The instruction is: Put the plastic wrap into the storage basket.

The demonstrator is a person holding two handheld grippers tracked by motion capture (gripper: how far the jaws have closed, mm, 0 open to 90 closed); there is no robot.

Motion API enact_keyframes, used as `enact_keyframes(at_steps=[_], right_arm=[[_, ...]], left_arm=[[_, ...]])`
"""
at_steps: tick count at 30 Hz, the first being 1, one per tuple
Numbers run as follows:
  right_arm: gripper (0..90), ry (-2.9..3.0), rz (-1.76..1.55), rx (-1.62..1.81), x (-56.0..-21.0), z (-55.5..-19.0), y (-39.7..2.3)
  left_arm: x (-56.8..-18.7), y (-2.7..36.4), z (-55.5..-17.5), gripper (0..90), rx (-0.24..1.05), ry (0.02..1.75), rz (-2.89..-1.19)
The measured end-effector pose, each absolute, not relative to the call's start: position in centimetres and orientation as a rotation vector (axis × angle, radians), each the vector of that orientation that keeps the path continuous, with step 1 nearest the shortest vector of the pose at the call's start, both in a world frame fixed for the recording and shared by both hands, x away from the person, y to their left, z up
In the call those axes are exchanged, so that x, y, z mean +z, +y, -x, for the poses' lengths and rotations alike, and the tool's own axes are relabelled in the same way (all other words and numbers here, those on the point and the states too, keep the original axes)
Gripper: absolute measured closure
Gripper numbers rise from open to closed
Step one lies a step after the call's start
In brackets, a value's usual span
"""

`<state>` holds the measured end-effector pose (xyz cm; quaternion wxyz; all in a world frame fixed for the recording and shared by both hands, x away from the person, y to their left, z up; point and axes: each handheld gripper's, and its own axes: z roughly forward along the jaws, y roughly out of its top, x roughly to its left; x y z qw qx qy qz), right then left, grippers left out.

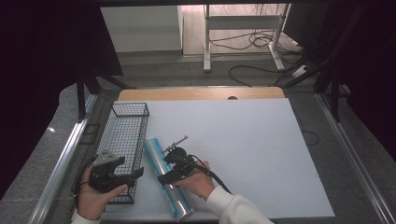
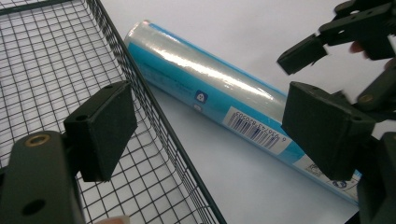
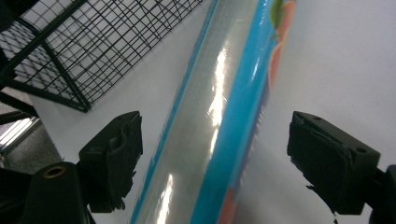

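Observation:
A long roll in clear and blue wrap (image 1: 180,203) lies on the white table, just right of a black wire basket (image 1: 130,103). My right gripper (image 1: 169,164) hovers over the middle of the roll (image 3: 219,116). This gripper (image 3: 222,158) is open, one pad on each side, and neither pad touches the wrap. My left gripper (image 1: 136,175) is open at the basket's near right wall. In the left gripper view my own gripper (image 2: 212,133) straddles that wall (image 2: 117,42), one pad over the mesh and one over the roll (image 2: 210,88). The right gripper (image 2: 327,37) appears beyond.
The white table surface (image 1: 261,149) stretches wide to the right of the roll. A wooden edge (image 1: 201,93) runs along the back. Beyond it stand table legs (image 1: 206,42) and loose cables (image 1: 254,39) on the floor. Metal rails (image 1: 60,163) flank the table.

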<state>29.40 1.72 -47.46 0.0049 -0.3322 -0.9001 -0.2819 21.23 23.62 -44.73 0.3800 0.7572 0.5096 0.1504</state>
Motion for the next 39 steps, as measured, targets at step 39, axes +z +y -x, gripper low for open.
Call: enact_keyframes(at_steps=[39], right_arm=[[31.4, -2.601, 1.255, -0.674, -51.1, -31.7, 2.9]], left_arm=[[-45.0, 24.1, -21.2, 17.6, 0.398, 1.310, -1.933]])
